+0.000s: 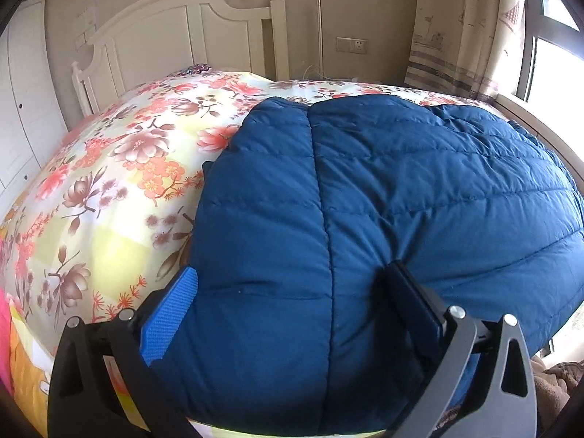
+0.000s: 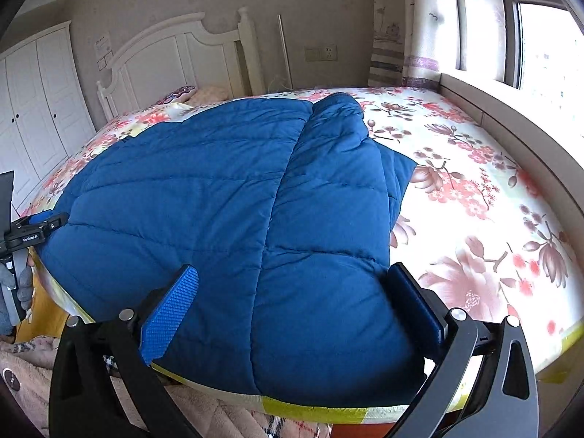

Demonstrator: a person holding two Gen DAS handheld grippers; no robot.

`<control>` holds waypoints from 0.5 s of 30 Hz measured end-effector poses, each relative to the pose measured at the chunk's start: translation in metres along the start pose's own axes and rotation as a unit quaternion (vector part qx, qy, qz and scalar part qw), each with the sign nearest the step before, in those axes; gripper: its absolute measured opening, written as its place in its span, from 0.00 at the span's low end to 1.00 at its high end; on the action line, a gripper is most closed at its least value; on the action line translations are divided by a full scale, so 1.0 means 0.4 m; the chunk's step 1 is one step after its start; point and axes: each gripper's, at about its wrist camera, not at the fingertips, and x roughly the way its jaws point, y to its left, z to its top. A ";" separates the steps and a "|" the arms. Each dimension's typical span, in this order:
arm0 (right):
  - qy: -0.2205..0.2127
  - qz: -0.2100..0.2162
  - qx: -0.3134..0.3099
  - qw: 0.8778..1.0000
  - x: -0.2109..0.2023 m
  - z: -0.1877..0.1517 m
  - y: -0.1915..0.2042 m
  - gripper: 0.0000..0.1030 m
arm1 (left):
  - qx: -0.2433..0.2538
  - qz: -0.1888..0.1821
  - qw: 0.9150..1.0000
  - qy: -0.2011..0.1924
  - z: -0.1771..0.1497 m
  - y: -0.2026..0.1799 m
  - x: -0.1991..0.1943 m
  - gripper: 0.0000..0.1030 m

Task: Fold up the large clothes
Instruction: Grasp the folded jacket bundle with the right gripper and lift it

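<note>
Both grippers, left (image 1: 292, 292) and right (image 2: 292, 292), gaping over blue puffer jacket (image 2: 226, 197); unclamped | risk: slippery padding springs unfolded

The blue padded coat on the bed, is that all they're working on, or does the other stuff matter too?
Part of the job:
- blue padded coat, spread on the flowered bed cover
- left claw, open
- right claw, open

Just lying about:
- white headboard
- white wardrobe
- curtain
- wall socket
- fluffy pink blanket beside the bed
</note>
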 end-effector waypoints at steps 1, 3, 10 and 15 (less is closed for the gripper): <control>0.001 0.000 -0.001 1.000 -0.001 0.001 0.002 0.96 | 0.001 0.000 1.000 0.000 -0.001 0.000 0.000 0.98; 0.008 0.005 0.002 1.000 -0.008 0.004 -0.003 0.96 | 0.001 -0.003 1.000 -0.001 -0.002 0.003 0.000 0.98; -0.061 0.015 0.097 0.993 -0.145 -0.038 -0.130 0.95 | 0.002 -0.004 1.000 -0.001 -0.005 0.002 -0.004 0.98; -0.061 0.036 0.171 0.983 -0.199 -0.135 -0.219 0.93 | 0.002 -0.004 1.000 -0.002 -0.006 0.004 -0.002 0.98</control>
